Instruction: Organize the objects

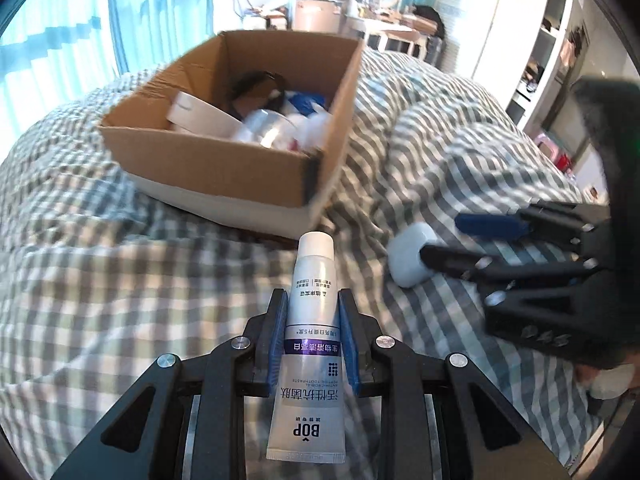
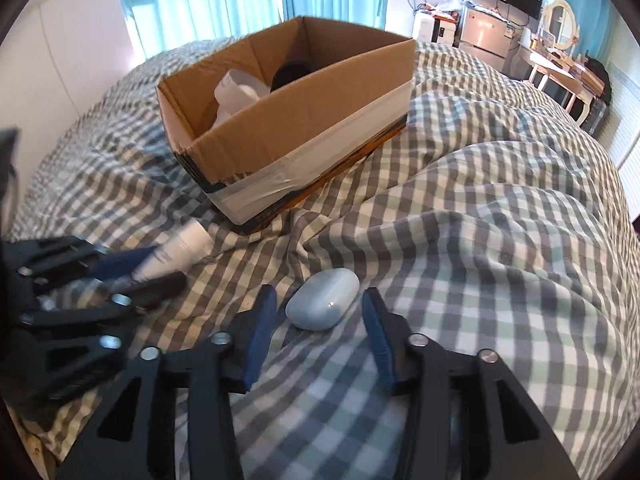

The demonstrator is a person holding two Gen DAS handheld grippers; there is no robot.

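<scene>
1. Bed [image 2: 500, 240]: a soft checked quilt with deep folds fills the lower half of both views. It will give under any downward press, so objects on it may sink or roll.
2. Cardboard box [image 2: 304, 128]: sits on the quilt in the upper centre of both views, open-topped and already part-filled with white and dark items. Its near wall stands between both claws and the interior and must be cleared from above.
3. Left claw [image 1: 313, 300]: closed on the toothpaste tube [image 1: 310, 344], pads clamped on the mid-body, cap pointing at the box.
4. Toothpaste tube: at lower centre of the left view. Judged light, with a soft squeezable body; a hard squeeze would dent it. The mid-body hold looks secure.
5. Right claw [image 2: 320, 316]: wide open, one finger on each side of the earbud case [image 2: 322, 304], holding nothing.
6. Earbud case: pale, glossy pebble shape resting on the quilt at lower centre of the right view. Judged light, rigid and slippery; grip across the narrow sides, squarely, or it may squirt out.
</scene>
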